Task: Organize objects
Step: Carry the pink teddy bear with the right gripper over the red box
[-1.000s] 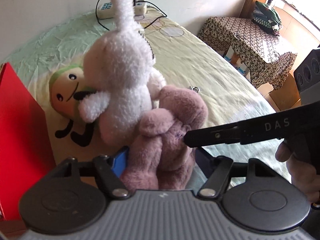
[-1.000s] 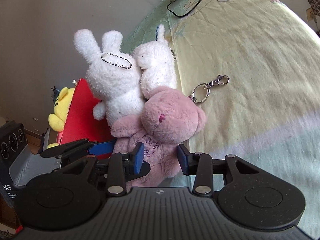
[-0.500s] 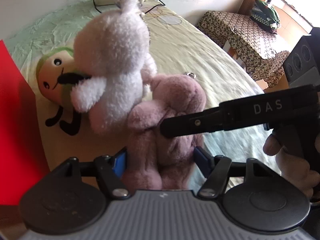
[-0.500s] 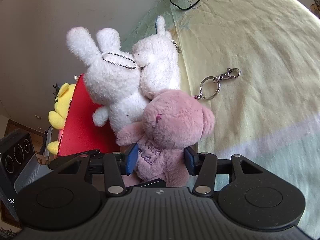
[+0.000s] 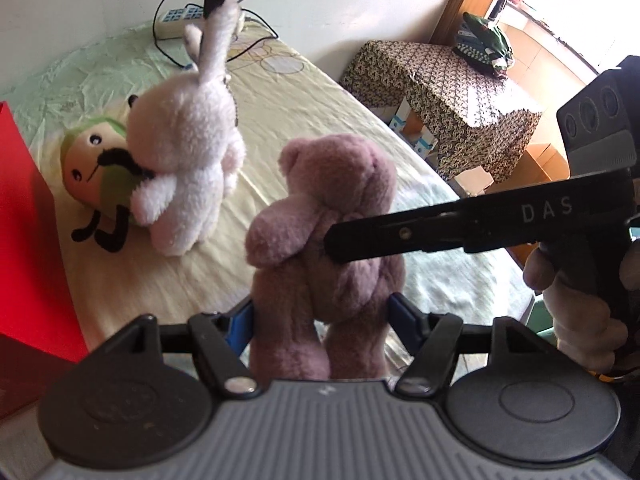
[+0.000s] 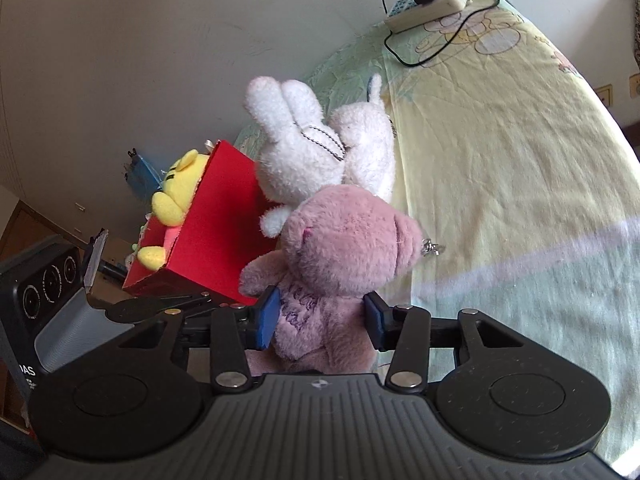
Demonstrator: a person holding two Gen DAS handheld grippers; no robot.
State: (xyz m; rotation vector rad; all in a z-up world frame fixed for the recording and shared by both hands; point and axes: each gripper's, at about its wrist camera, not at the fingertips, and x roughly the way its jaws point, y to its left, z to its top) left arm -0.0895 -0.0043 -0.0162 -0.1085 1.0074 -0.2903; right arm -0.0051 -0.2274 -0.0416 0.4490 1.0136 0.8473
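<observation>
So the pink bear (image 5: pixel 328 240) sits upright right between both claws at once, long axis running head-up, legs toward our left claw (image 5: pixel 320 320). In the left wrist view its blue pads hug the bear's legs from either side, so we read that one as clamped on the bear. Our right claw (image 6: pixel 320 316) straddles the belly from the other side; its jaws are closing, and the pads look right against the fur, though we can't swear how firm that pinch is. Looks like a handover or a two-handed carry, we guess.

The bear is fuzzy, squashy, dusty pink, with purple stitching on the tummy and a key ring (image 6: pixel 431 247) poking out just behind its ear.

Past the bear from the right claw: two white bunnies (image 6: pixel 304 160), and left of them the red box (image 6: pixel 216 240) with a yellow plush (image 6: pixel 176 192) already inside. Box is nearer our left claw, so that hand probably does the drop. All of it is over the bed (image 6: pixel 500 180).
</observation>
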